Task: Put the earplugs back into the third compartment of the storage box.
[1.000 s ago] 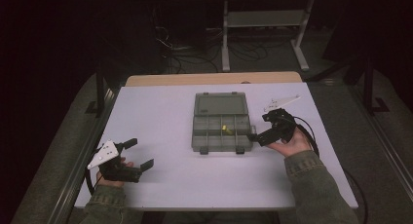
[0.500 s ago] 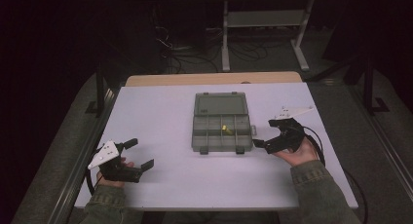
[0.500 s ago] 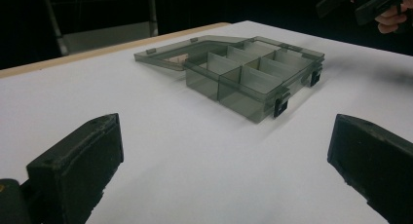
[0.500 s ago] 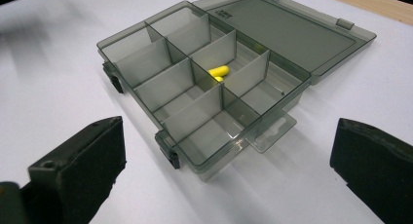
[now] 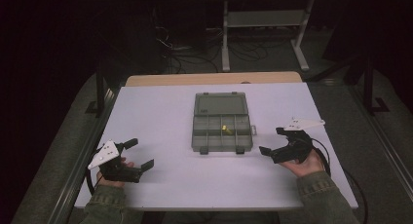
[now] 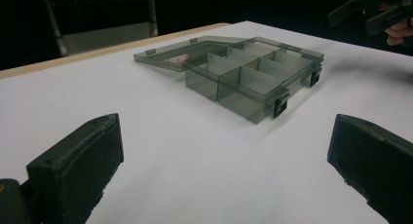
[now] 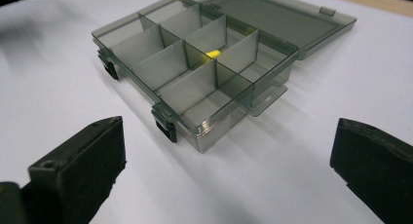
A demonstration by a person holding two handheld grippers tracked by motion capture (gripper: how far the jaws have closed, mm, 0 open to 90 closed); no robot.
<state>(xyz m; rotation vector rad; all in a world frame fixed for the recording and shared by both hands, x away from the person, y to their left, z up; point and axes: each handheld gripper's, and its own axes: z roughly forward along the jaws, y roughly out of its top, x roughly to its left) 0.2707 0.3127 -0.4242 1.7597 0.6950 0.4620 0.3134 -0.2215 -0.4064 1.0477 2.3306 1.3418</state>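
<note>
Nearest you, both hands sit low on the white bench. Your left tool rests by the near left corner, jaws spread wide apart with nothing between them, pointing toward the middle. Your right tool hovers at the near right, jaws likewise spread and empty, aimed at the box from just beside its right edge.

Out past both tools, mid-bench, sits the smoky clear box with its lid folded flat open on the far side. Dividers split it into small compartments, and two dark latches hang off its near wall. A small yellow piece lies in one of the middle compartments; in the right gripper view it glows behind a divider. Beyond the bench, a metal stand and cables sit in the dark.
</note>
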